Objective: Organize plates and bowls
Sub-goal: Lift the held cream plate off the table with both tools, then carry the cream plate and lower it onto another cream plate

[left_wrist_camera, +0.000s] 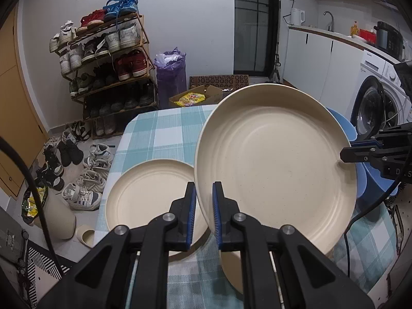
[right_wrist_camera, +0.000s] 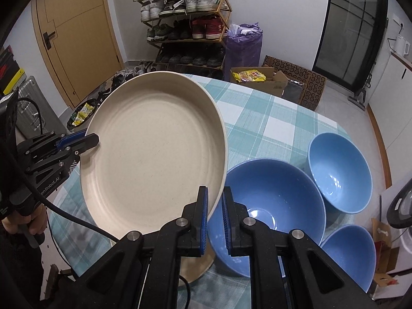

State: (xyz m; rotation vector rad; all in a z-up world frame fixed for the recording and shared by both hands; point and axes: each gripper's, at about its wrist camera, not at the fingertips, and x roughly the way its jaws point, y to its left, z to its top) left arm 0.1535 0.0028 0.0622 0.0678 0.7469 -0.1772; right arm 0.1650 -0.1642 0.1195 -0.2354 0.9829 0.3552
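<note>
The large cream plate is held clear of the tabletop, tilted, with its concave face toward both cameras. Two sets of tongs carry it at opposite points of the rim.

Left tongs: pressed together on the plate's rim at the lower centre of the left wrist view. The plate extends up and to the right from this grip.

Right tongs: pressed together on the opposite rim at the lower centre of the right wrist view. The plate extends up and to the left from this grip. In the left wrist view these tongs enter from the right edge of the frame and meet the rim there.

Governing relation: a second cream plate lies flat on the tabletop at the lower left of the left wrist view, directly beside the left tongs and partly under the held plate's left edge. The held plate therefore sits to the right of, and above, the likely stacking target. The left tongs are the nearer pair. Judgement: the next move calls for a shift toward the left of that frame, levelling the plate, then lowering.

Three blue bowls, a large blue bowl, an upper bowl and a lower-right bowl, stand on the tabletop at the right of the right wrist view, just beside the right tongs. Risk: the plate's lower rim may clip the large bowl.
</note>
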